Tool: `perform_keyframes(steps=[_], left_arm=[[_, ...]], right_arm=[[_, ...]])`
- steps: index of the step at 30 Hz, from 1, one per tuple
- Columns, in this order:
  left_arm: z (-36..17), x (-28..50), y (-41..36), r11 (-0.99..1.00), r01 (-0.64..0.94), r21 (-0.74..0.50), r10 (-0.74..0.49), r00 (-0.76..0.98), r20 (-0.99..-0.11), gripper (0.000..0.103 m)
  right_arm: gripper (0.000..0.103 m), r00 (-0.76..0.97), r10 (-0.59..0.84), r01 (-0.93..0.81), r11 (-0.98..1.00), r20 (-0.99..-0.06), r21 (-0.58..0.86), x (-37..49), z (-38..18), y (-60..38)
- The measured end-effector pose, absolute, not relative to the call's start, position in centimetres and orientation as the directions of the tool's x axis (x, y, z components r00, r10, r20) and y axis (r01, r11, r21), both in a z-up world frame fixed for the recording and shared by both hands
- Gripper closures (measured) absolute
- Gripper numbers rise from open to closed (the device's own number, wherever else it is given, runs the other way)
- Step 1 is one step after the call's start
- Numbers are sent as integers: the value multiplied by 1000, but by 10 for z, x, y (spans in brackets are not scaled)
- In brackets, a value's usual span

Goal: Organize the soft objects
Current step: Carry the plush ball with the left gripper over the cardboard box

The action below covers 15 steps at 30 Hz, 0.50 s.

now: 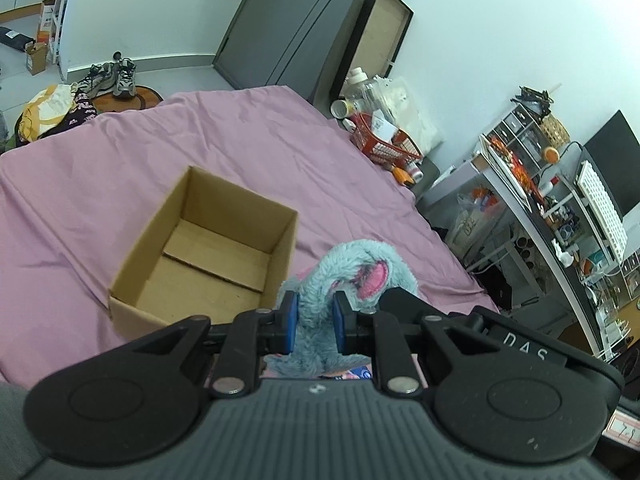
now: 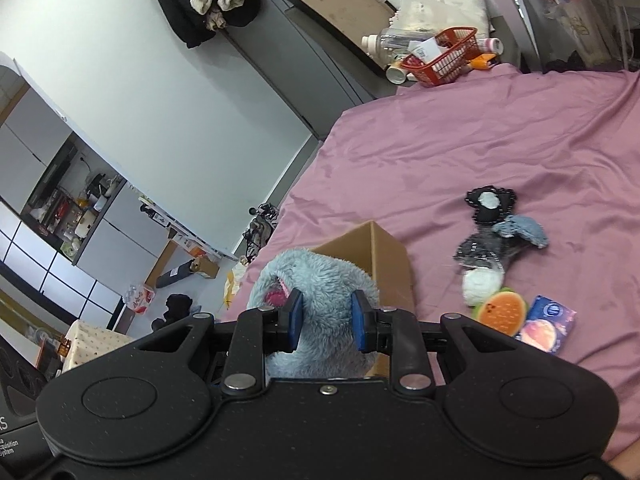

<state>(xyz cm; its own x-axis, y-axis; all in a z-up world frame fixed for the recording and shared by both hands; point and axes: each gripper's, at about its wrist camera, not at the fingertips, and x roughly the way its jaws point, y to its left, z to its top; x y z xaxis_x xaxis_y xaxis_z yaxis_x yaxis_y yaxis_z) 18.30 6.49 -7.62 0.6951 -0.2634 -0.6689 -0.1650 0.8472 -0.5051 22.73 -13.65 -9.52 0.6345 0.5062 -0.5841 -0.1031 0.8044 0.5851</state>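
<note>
A fluffy light-blue plush toy (image 1: 352,268) with pink ears hangs above the pink bedsheet, held by both grippers. My left gripper (image 1: 315,322) is shut on one part of it, blue pads pressed into the fur. My right gripper (image 2: 326,322) is shut on another part of the same blue plush toy (image 2: 320,276). An open, empty cardboard box (image 1: 208,256) sits on the bed just left of the toy; in the right wrist view the cardboard box (image 2: 384,256) shows behind the plush. A black-and-grey soft doll (image 2: 490,236) lies on the sheet to the right.
A burger-shaped soft toy (image 2: 502,312) and a small blue packet (image 2: 550,324) lie near the doll. A red basket (image 1: 386,146) with bottles sits at the bed's far corner. Cluttered shelves (image 1: 560,208) stand right of the bed. Shoes (image 1: 116,78) lie on the floor beyond.
</note>
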Motion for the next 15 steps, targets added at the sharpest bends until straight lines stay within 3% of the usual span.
perform_keyframes(steps=[15], left_arm=[[-94,201,120,816,-226,-531,-249,693,-677,86]], right_arm=[[78,613,523,-151,813,-592,562,251,-108,-82]])
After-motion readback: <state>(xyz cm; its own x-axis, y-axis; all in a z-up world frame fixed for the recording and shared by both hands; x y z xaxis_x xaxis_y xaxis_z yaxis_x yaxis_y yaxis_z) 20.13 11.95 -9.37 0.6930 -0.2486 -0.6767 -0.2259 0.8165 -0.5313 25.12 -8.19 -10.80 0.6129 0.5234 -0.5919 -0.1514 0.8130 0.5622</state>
